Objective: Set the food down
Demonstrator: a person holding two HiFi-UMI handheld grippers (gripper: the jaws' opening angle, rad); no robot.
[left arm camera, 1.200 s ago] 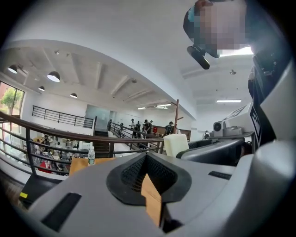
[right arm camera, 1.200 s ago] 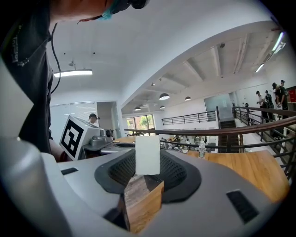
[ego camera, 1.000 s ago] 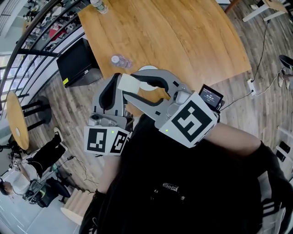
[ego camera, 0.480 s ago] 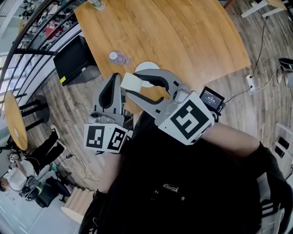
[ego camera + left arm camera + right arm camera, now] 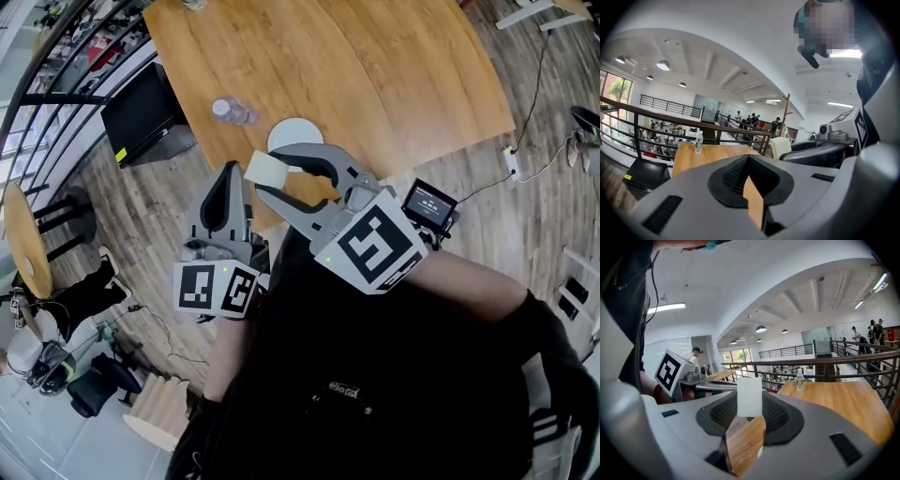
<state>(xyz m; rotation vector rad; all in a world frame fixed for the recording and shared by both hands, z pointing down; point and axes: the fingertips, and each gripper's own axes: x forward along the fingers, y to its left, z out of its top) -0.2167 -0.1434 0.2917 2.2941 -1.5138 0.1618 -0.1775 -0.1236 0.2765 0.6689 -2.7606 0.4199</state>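
Note:
A white rectangular block of food (image 5: pixel 263 168) sits between the tips of my right gripper (image 5: pixel 269 172), which is shut on it and holds it in the air near the table's front edge. In the right gripper view the food (image 5: pixel 750 394) stands upright at the gripper (image 5: pixel 750 405) tips. A small white plate (image 5: pixel 295 134) lies on the wooden table (image 5: pixel 375 75) just beyond the block. My left gripper (image 5: pixel 225 192) hangs to the left over the floor, jaws together and holding nothing. In the left gripper view that gripper (image 5: pixel 749 177) shows only a thin slit.
A plastic bottle (image 5: pixel 230 111) lies on the table left of the plate. Another bottle (image 5: pixel 800 379) stands at the table's far end. A black box (image 5: pixel 145 112) sits on the floor by the table, with a railing beyond. A small round table (image 5: pixel 23 239) stands at far left.
The plate now shows fully beyond the right gripper's fingers, where before they covered part of it. The grip on the white block is unchanged. The left gripper has barely moved.

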